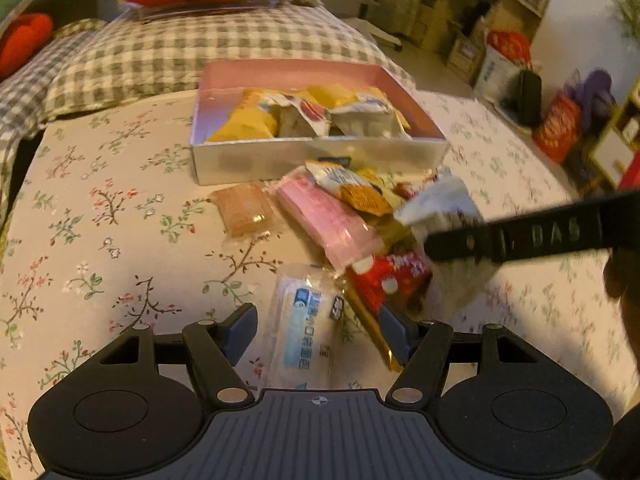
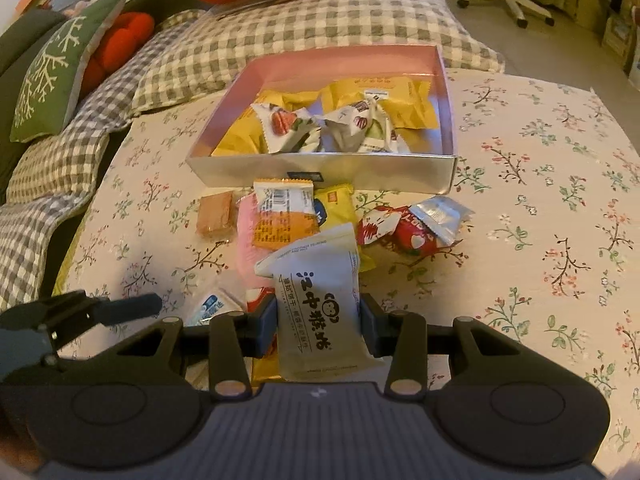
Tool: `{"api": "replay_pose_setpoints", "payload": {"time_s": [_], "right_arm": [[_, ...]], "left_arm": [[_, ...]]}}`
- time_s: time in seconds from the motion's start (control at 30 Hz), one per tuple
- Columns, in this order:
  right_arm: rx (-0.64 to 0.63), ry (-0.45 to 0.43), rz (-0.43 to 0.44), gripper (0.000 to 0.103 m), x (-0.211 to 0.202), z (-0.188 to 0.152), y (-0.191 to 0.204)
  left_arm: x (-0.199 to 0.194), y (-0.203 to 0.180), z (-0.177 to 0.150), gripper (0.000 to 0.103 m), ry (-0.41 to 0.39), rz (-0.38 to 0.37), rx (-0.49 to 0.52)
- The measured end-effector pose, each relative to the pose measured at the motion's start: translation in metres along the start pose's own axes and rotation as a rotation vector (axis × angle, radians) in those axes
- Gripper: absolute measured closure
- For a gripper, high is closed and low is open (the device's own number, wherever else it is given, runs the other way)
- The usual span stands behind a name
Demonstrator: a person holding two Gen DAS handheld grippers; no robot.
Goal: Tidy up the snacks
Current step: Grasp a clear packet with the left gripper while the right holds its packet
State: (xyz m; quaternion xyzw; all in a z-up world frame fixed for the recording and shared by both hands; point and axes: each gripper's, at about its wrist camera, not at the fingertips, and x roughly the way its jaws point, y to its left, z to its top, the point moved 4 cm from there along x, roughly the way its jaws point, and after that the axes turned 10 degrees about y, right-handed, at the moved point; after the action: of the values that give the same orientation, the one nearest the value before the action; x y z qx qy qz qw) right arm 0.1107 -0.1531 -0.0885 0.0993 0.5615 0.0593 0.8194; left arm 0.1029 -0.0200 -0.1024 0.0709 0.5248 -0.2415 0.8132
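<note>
Two tongs work a pile of snacks on a flowered bedspread [image 2: 540,160]: the right tongs [image 2: 319,326] pinch a white biscuit packet [image 2: 320,312] by its sides, lifted just before the open pink box [image 2: 447,92]; the left tongs [image 1: 318,334] gape empty over a clear blue-labelled packet [image 1: 304,320]. Such wrappers look light, crinkly and slippery; a mid-body grip seems safest.

Black tool [image 2: 319,326], blue-grey pads [image 2: 267,326]

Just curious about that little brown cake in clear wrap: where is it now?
In both wrist views the brown cake lies on the floral cloth, left of the pink packet and in front of the box.
</note>
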Motion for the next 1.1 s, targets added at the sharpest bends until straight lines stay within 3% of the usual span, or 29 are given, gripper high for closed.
{"api": "replay_pose_setpoints", "payload": {"time_s": [0.13,0.2,0.23,0.53,0.7,0.8,0.9,0.97,1.03,1.1], "right_arm": [[0.008,-0.004,0.007,0.064,-0.001,0.001,-0.002],[0.009,-0.007,0.009,0.064,-0.002,0.000,-0.001],[0.010,-0.009,0.012,0.064,-0.002,0.000,-0.001],[0.034,-0.033,0.021,0.064,-0.007,0.000,-0.003],[0.043,-0.035,0.022,0.064,-0.008,0.001,-0.004],[0.039,-0.035,0.022,0.064,-0.008,0.001,-0.004],[0.031,-0.032,0.021,0.063,-0.007,0.001,-0.002],[0.028,-0.030,0.021,0.063,-0.006,0.001,-0.002],[0.027,-0.030,0.022,0.063,-0.006,0.001,-0.001],[0.027,-0.031,0.022,0.063,-0.007,0.001,-0.002]], "left_arm": [[0.010,-0.006,-0.005,0.045,0.041,-0.002,0.042],[0.016,-0.005,-0.007,0.057,0.059,0.036,0.051],[0.019,-0.004,-0.007,0.068,0.066,0.056,0.052],[0.019,-0.002,-0.007,0.079,0.060,0.054,0.036],[0.019,-0.003,-0.006,0.079,0.060,0.063,0.042],[0.024,-0.006,-0.006,0.072,0.075,0.079,0.064],[0.031,-0.015,-0.008,0.058,0.091,0.101,0.112],[0.033,-0.021,-0.009,0.058,0.088,0.129,0.125],[0.032,-0.019,-0.008,0.069,0.083,0.129,0.110],[0.030,-0.014,-0.006,0.073,0.078,0.119,0.086]]}}
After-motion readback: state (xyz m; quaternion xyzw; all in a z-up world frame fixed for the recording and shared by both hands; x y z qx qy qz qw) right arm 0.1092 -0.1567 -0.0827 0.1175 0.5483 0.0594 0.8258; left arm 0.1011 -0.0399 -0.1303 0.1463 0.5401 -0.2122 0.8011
